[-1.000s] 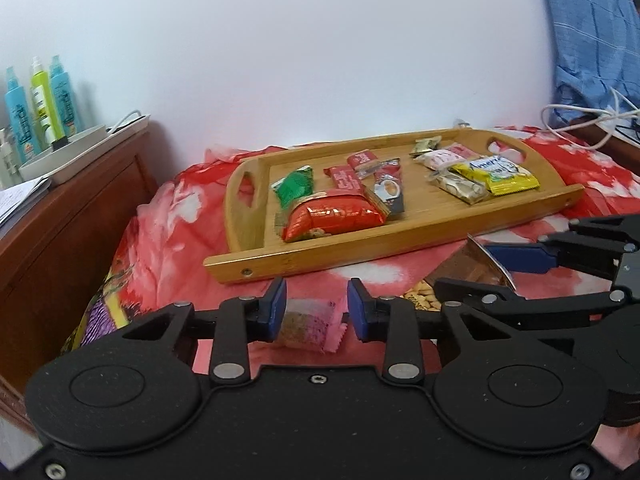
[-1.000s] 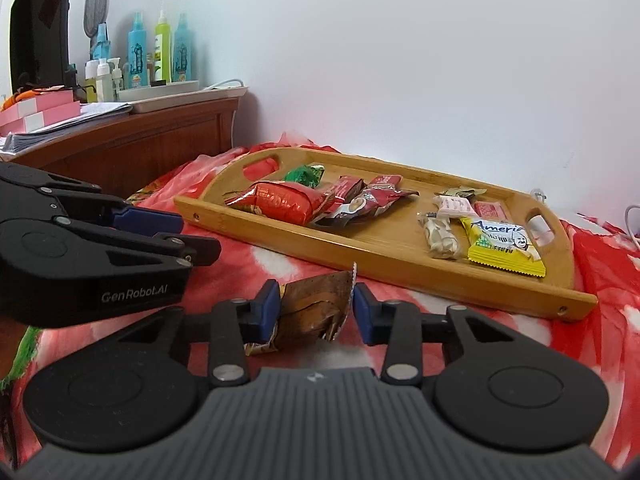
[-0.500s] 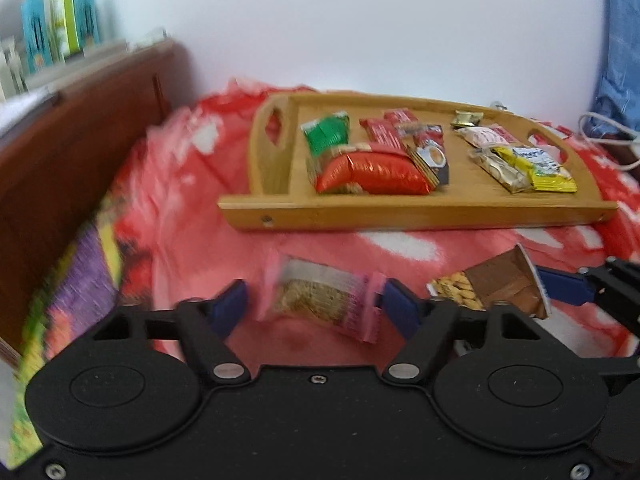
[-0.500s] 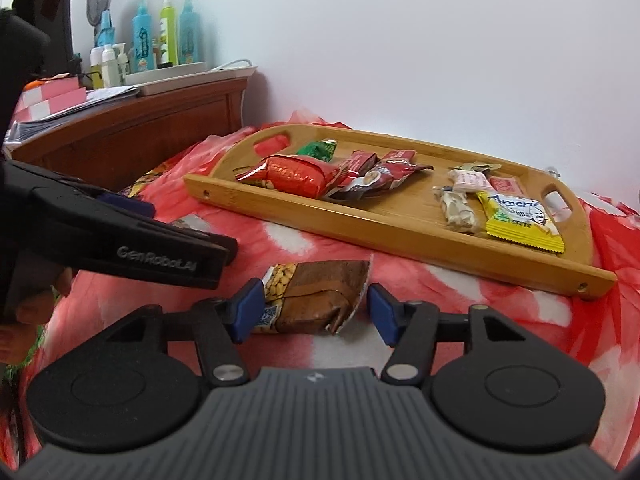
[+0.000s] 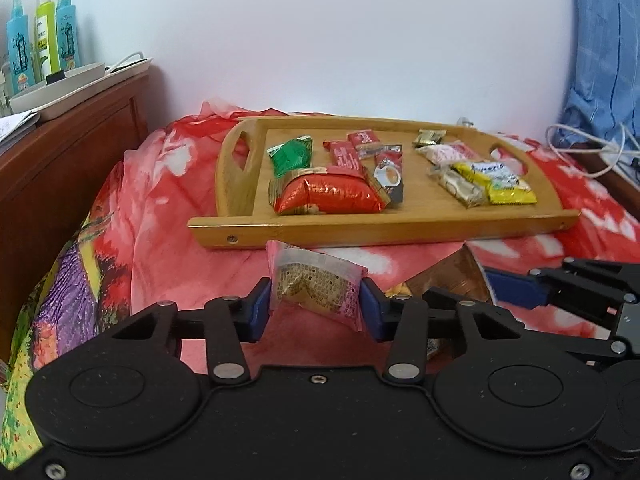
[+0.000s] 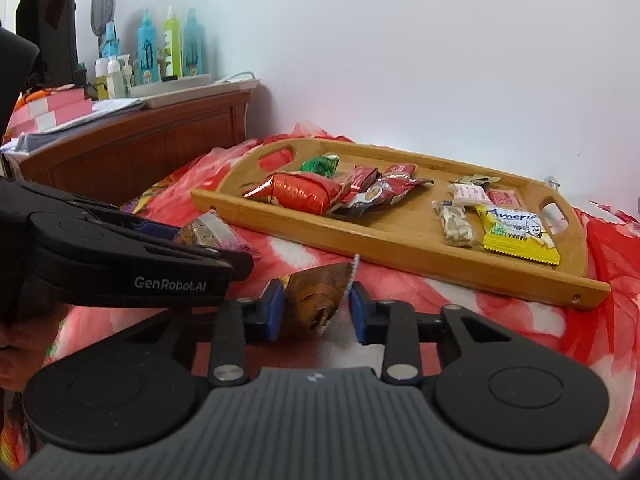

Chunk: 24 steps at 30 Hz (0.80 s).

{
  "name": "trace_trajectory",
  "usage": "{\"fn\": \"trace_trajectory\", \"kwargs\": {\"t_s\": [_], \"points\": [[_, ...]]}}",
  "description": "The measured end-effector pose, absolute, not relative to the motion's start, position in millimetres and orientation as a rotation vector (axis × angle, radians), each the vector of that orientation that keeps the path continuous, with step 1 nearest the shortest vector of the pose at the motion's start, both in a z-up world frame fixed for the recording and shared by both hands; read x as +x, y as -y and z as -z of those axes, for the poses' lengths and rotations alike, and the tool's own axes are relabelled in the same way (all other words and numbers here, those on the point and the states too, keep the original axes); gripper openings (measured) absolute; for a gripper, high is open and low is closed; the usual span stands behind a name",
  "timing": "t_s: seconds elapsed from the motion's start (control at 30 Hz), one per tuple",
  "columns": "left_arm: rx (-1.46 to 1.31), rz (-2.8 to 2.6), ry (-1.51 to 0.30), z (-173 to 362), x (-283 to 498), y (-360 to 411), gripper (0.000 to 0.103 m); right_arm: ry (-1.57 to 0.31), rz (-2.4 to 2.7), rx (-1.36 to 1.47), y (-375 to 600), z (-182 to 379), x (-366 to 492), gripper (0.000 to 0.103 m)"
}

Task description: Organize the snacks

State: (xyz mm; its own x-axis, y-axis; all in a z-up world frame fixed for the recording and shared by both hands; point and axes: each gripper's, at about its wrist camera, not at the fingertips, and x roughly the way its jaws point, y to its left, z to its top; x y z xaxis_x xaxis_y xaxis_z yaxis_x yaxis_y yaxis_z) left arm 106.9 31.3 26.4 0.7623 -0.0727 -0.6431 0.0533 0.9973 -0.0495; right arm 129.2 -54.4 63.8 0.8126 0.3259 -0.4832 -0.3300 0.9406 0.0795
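My left gripper (image 5: 315, 308) has a clear pink-edged snack packet (image 5: 316, 288) between its blue pads; the jaws are closing and both pads press on it. In the right wrist view my right gripper (image 6: 316, 308) has its jaws closing on a crumpled brown snack packet (image 6: 312, 300), which is pinched between the pads. Both packets are just in front of the wooden tray (image 5: 380, 234), over the red blanket. The tray (image 6: 400, 258) carries several snacks, among them a red foil bag (image 5: 328, 196) and a yellow packet (image 6: 516, 232). The left gripper (image 6: 208, 246) is close to the left of the right one.
A wooden dresser (image 5: 60, 152) with spray bottles (image 5: 44, 40) and a white tray stands at the left. A blue cloth (image 5: 608, 48) and white cables (image 5: 592, 148) lie at the right. The red floral blanket (image 5: 168, 216) covers the bed. A hand (image 6: 16, 344) holds the left gripper.
Half a second ago both grippers stood wide with the packets lying loose on the blanket. Both have since narrowed onto their packets, which are now squeezed and raised.
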Motion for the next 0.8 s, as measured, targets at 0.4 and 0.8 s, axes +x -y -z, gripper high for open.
{"fn": "trace_trajectory", "kwargs": {"t_s": [0.4,0.8], "points": [[-0.028,0.057,-0.695,-32,102,-32,0.043,-0.486,-0.3,0.04,71,-76,131,0.025],[-0.04,0.069,-0.664,-45,97,-29,0.042,-0.45,-0.265,0.116,93,-93,132,0.018]]}}
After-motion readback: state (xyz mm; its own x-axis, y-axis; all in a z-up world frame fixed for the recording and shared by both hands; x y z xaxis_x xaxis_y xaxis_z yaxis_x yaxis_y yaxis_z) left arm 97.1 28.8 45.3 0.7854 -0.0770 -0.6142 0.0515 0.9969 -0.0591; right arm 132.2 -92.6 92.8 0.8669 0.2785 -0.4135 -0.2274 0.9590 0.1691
